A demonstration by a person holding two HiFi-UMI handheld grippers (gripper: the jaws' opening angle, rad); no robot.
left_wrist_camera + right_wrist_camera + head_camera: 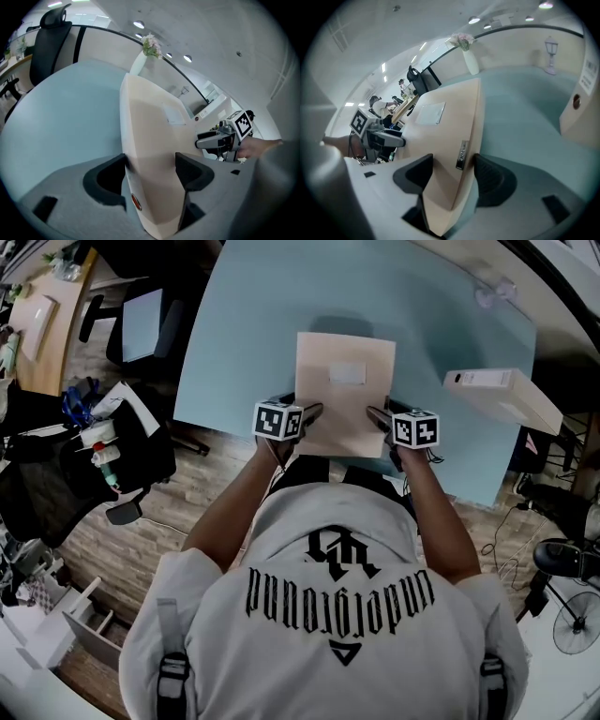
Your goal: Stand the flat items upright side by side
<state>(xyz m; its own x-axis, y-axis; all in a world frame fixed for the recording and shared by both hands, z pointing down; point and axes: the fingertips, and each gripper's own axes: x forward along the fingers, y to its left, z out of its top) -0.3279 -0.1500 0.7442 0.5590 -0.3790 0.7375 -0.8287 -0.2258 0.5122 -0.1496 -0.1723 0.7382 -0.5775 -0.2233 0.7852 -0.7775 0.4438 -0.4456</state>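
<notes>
Left gripper [314, 412] clamped on the near left edge of a flat beige rectangular box [344, 395]. Right gripper [375, 415] clamped on its near right edge. The box spans between both grippers, over a pale blue tabletop [244, 334]. A second flat beige box [502, 395] lies well to the right of the right gripper.

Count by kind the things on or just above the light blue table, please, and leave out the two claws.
Beige flat box: 2
White vase with flowers: 1
Small lamp-post figure: 1
Total: 4
</notes>
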